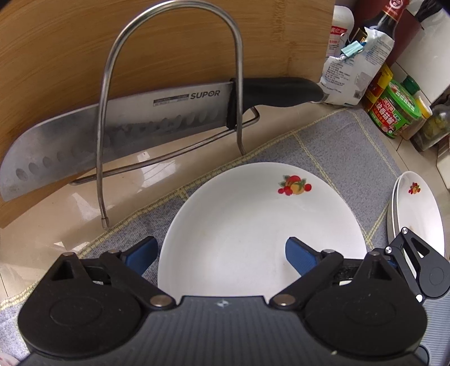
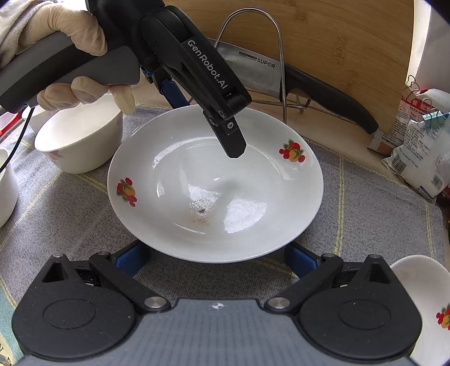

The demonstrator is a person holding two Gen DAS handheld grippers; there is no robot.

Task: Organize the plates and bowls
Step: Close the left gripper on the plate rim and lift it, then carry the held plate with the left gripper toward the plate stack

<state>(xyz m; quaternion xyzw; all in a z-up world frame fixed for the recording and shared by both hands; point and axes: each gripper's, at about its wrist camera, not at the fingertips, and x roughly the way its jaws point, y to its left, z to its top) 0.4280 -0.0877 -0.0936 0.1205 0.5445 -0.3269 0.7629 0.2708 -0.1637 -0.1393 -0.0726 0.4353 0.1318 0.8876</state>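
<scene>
A white plate (image 2: 215,185) with little fruit pictures on its rim lies flat on a grey checked cloth (image 2: 365,214) on the bench (image 1: 56,197). There are some small brown crumbs in the middle of the plate (and shiny wet-looking spots too).

The left hand-held gripper (image 1: 222,257) hangs over the left edge of this plate. Its jaws stand apart with the plate's rim between them, one blue finger (image 1: 299,257) over the plate and the other out over the cloth. The pads are not pressing on the plate. A gloved hand (image 2: 76,53) holds its handle.

The right hand-held gripper (image 2: 218,260) sits just near the close edge of the plate. Its jaws are wide and hold nothing.

To the left of the plate stands a white bowl (image 2: 80,139) on the cloth. To the right lies another small stack of white plates (image 1: 416,214) with the same fruit picture.

On the far side, a wire rack (image 1: 168,93) holds a big knife (image 1: 118,132) with a black handle. Behind it leans a wooden cutting board (image 1: 70,56). Far to the right are a white bag (image 1: 351,76) with a clip, a dark bottle (image 1: 385,19) and a green tub (image 1: 393,112).
</scene>
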